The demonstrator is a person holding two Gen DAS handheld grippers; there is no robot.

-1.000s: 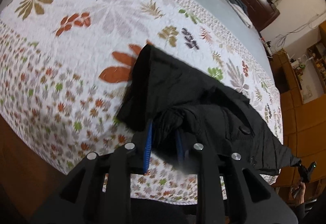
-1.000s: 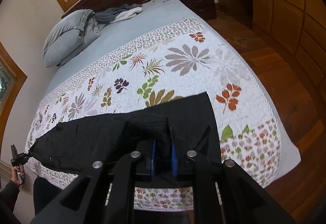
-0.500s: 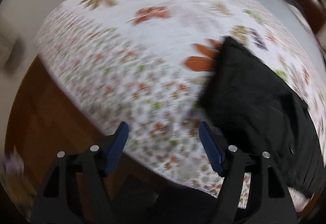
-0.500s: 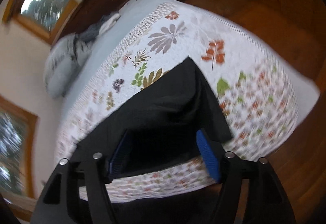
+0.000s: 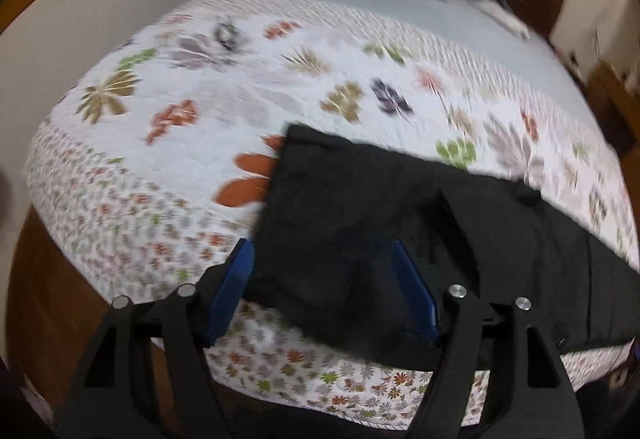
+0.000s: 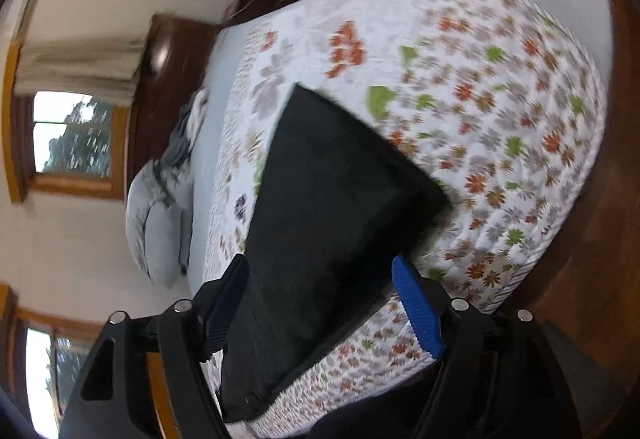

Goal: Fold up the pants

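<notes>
Left wrist view: the black fabric pants (image 5: 360, 239) lie across the lower centre, on the floral quilted bedspread (image 5: 240, 87). My left gripper (image 5: 322, 293) and right gripper (image 6: 320, 305) have just been opening; both stand apart, pads clear of the cloth. Next regrip should take one clean edge, not bunched layers.

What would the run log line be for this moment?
task: fold pants | black pants: flat on floral quilt | left gripper: open, just released | right gripper: open, just released
</notes>
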